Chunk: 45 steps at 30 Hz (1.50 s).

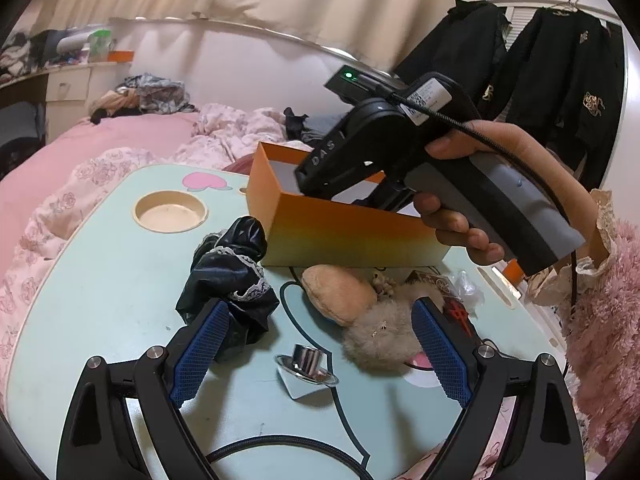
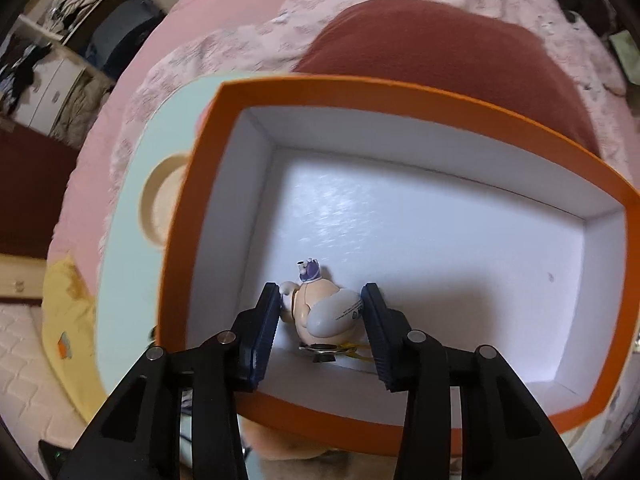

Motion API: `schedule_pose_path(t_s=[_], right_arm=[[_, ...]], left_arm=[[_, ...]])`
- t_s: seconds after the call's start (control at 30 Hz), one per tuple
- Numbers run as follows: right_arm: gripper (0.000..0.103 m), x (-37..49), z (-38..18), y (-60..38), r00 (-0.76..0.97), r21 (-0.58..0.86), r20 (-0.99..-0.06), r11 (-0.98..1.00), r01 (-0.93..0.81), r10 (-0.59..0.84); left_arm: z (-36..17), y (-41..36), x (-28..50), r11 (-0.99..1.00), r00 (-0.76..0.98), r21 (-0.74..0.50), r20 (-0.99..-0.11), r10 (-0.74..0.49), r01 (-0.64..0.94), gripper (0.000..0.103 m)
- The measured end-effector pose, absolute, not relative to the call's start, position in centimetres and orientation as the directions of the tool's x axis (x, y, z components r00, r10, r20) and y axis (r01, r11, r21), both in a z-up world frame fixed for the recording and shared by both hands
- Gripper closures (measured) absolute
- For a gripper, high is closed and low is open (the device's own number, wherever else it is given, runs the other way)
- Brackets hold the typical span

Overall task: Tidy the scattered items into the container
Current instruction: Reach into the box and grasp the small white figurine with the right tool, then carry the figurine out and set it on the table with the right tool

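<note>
An orange box (image 1: 344, 236) with a white inside stands on the pale green lap table (image 1: 100, 288). My right gripper (image 2: 322, 316) reaches down into the box (image 2: 192, 216). A small toy figure (image 2: 324, 312) lies on the box floor between its fingers, which look slightly apart from it. My left gripper (image 1: 320, 352) is open and empty above the table, over a small shiny metal piece (image 1: 306, 364). A black lacy cloth (image 1: 228, 276) lies by its left finger and a beige plush toy (image 1: 376, 328) by its right finger.
A round cup recess (image 1: 170, 211) is set into the table's far left. Small cards and a clear wrapper (image 1: 464, 288) lie right of the plush. A pink bed with a dark red cushion (image 2: 440, 52) surrounds the table. A cable (image 1: 288, 446) crosses the near edge.
</note>
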State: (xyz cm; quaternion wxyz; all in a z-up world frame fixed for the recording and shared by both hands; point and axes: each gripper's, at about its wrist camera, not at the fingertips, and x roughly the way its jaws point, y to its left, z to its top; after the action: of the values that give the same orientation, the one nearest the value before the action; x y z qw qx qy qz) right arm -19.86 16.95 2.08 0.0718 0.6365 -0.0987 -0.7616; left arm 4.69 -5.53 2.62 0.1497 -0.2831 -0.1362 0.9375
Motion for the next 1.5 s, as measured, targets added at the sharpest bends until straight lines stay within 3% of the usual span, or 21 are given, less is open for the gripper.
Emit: schedule_pose_path(t_s=[0.23, 0.47, 0.67, 0.83, 1.07, 1.2, 1.33, 1.5], right_arm=[[0.060, -18.9, 5.2, 21.3, -0.329, 0.357, -0.892, -0.929, -0.095, -0.309], [0.060, -13.5, 12.1, 22.5, -0.487, 0.385, -0.807, -0.923, -0.007, -0.333], [0.060, -9.9, 8.9, 20.7, -0.426, 0.392, -0.823, -0.919, 0.053, -0.376], [0.060, -9.0, 4.9, 20.9, -0.386, 0.352, -0.861, -0.936, 0.020, -0.332], [0.060, -7.0, 6.3, 20.9, -0.493, 0.252, -0.841, -0.968, 0.008, -0.223], [0.060, -6.7, 8.5, 20.9, -0.562, 0.105, -0.824, -0.994, -0.030, -0.070], [0.060, -8.2, 9.6, 21.2, -0.568, 0.012, -0.823, -0.998, -0.058, 0.023], [0.060, -10.2, 8.6, 22.6, -0.551, 0.014, -0.833, -0.993, -0.115, 0.052]], left_arm=[[2.5, -5.6, 4.6, -0.917, -0.794, -0.344, -0.490, 0.358, -0.202, 0.010], [2.4, -5.7, 4.6, -0.915, -0.795, -0.349, -0.488, 0.361, -0.201, 0.010], [2.6, -6.9, 4.6, -0.895, -0.799, -0.400, -0.462, 0.384, -0.199, 0.010], [2.7, -8.7, 3.8, -0.852, -0.767, -0.487, -0.468, 0.438, -0.190, 0.010], [3.9, -9.6, 3.1, -0.830, -0.741, -0.526, -0.478, 0.471, -0.188, 0.010], [6.4, -8.8, 1.5, -0.867, -0.721, -0.463, -0.534, 0.440, -0.186, 0.010], [9.9, -6.2, -2.7, -0.939, -0.681, -0.305, -0.656, 0.327, -0.157, 0.010], [9.2, -4.4, -7.4, -0.945, -0.599, -0.289, -0.734, 0.320, -0.151, 0.010]])
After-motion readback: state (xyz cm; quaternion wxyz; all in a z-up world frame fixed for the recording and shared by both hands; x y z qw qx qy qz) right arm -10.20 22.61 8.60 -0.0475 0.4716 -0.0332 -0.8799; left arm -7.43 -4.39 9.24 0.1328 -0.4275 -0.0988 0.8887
